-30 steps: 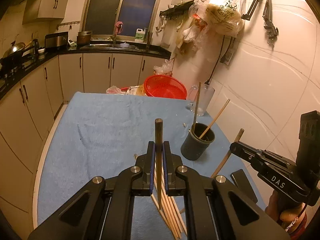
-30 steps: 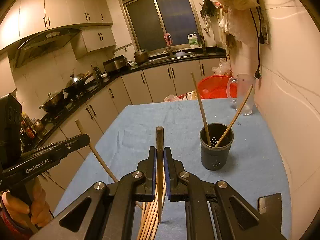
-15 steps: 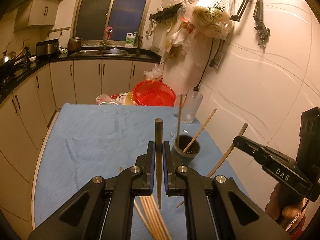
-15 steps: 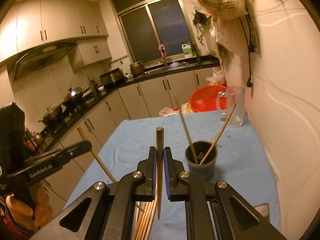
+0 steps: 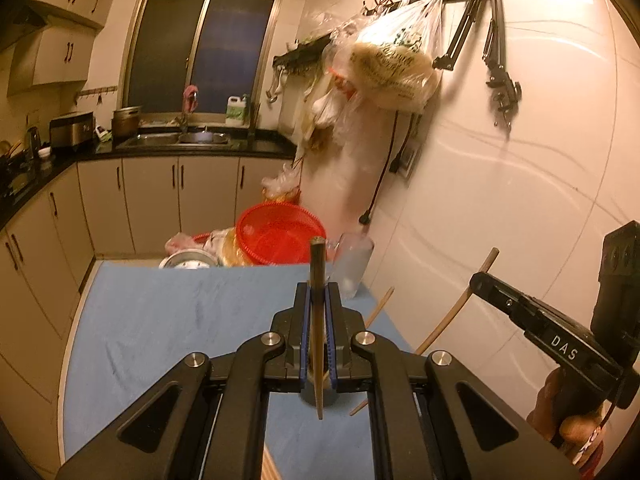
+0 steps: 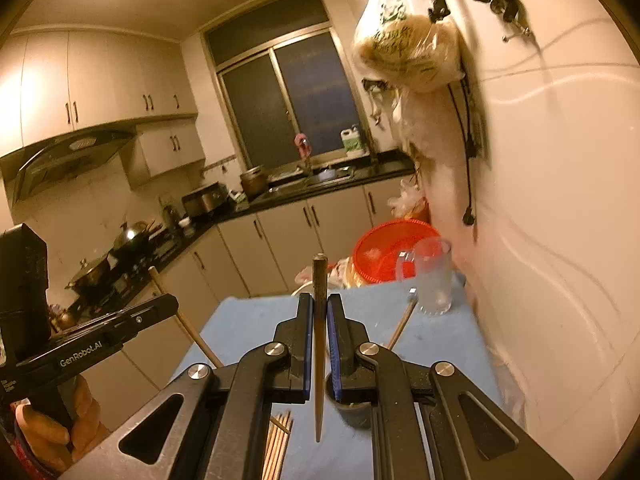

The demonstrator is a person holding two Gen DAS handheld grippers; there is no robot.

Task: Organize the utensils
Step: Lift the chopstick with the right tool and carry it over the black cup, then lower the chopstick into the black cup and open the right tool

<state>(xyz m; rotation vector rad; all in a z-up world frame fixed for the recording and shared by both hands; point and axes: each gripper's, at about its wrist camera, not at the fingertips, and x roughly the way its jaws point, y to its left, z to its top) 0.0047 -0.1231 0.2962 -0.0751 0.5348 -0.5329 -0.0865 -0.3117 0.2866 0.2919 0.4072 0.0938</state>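
Observation:
My left gripper (image 5: 317, 304) is shut on a wooden chopstick (image 5: 317, 332) held upright, its tip down. The dark utensil cup (image 5: 318, 394) is right under it, mostly hidden by the jaws. My right gripper (image 6: 319, 314) is shut on another chopstick (image 6: 319, 344), also upright, with the cup (image 6: 352, 406) just below and right of it. Each gripper shows in the other's view, the right one (image 5: 486, 282) holding its chopstick (image 5: 456, 308), the left one (image 6: 168, 304) holding its own (image 6: 188, 328). Loose chopsticks (image 6: 278, 444) lie on the blue cloth (image 5: 168, 320).
A clear glass mug (image 5: 354, 264) and a red basket (image 5: 280, 240) stand at the table's far end by the white wall (image 5: 500, 200). A chopstick (image 6: 400, 326) leans out of the cup. Cabinets run along the left.
Both grippers have risen and moved forward over the cup, each still holding its chopstick. The cup has slid under the jaws in both views.

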